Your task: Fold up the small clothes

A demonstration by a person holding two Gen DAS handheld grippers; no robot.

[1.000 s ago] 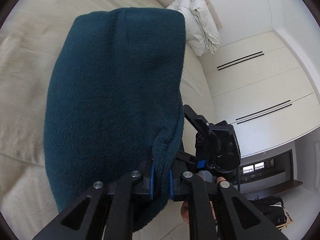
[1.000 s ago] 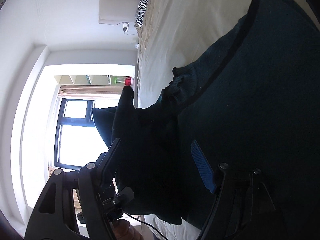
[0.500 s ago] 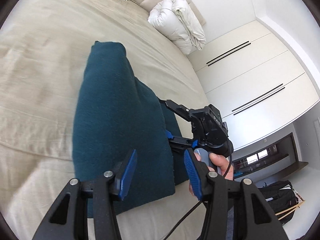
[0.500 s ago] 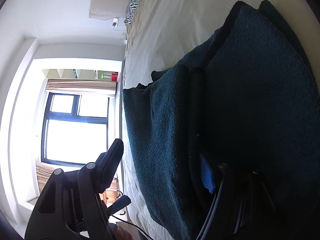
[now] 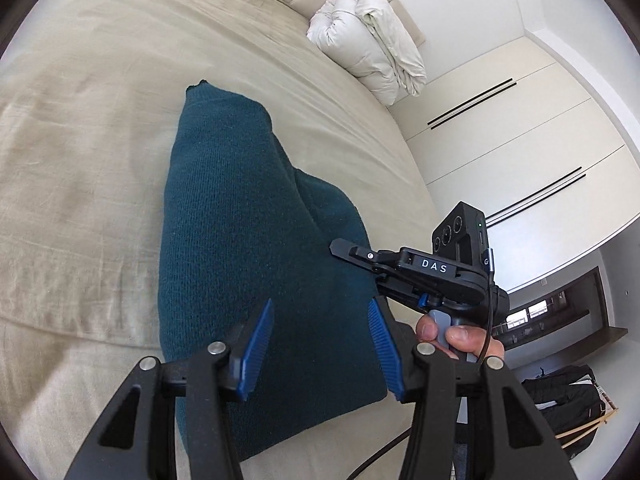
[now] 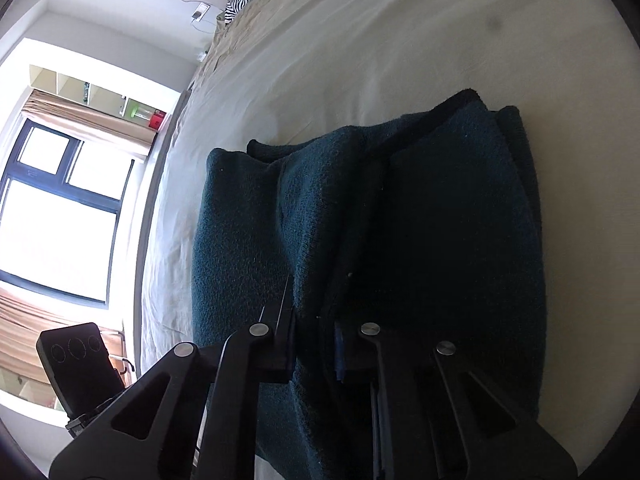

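Beige bed (image 5: 100, 128) in a bright bedroom, teal sweater (image 5: 240, 240) lying folded on it, your left claw (image 5: 320, 344) spread wide just above its near edge, your right claw (image 6: 316, 344) pinched on a sweater fold.

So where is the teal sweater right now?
The sweater lies folded on the beige bed, just ahead of the open left tool in the left wrist view, with the right tool at its right edge.
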